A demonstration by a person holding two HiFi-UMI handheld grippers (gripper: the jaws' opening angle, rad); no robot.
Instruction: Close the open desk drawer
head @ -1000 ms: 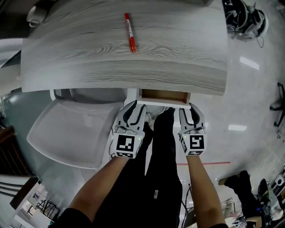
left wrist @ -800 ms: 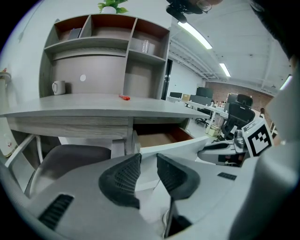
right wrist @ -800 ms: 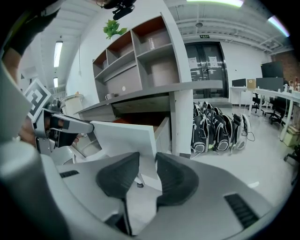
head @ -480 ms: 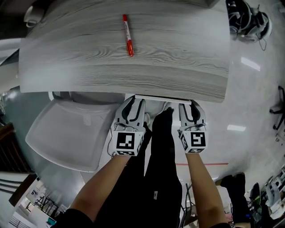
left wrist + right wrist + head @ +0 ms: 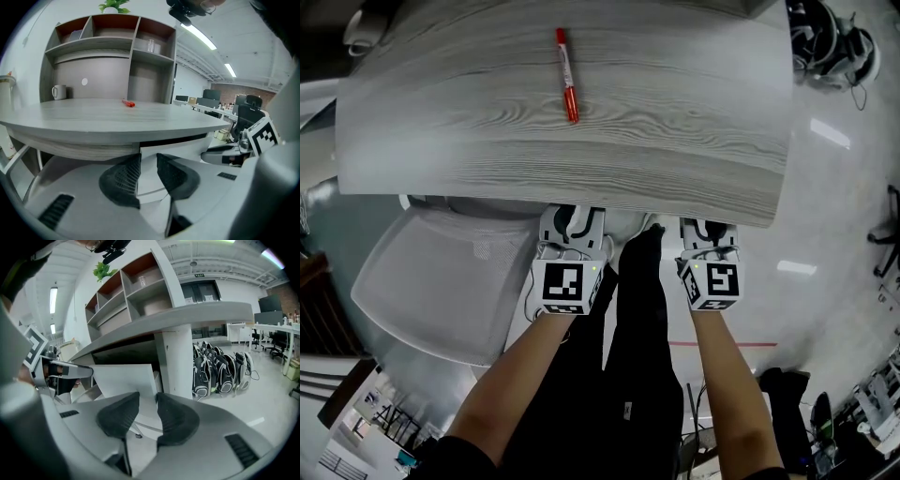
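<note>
White flat-front desk drawer [image 5: 180, 146]: sits tucked in under front edge of pale grey wood-grain desk top [image 5: 675, 112], out of sight in head view, plain white face filling space ahead of both tools in gripper views. Left gripper [image 5: 148, 157]: points at drawer's left part, black ribbed pads spread w/ narrow gap, nothing pinched, only drawer face showing btwn them; tips right at face, contact can't be told. Right gripper [image 5: 147, 397]: same pose at drawer's right end, pads apart, nothing clamped. Both poke under desk edge, side by side, marker cubes up. Behind them: bare forearms and black trousers [image 5: 639, 309]. Left of drawer: white mesh-back chair [image 5: 441, 281] part under desk. On desk top, well away from edge: red marker pen [image 5: 567, 75]. Further back: white mug [image 5: 58, 91] by brown-backed shelf unit [image 5: 112, 51]. Right, on floor: row of black backpacks [image 5: 220, 371].
</note>
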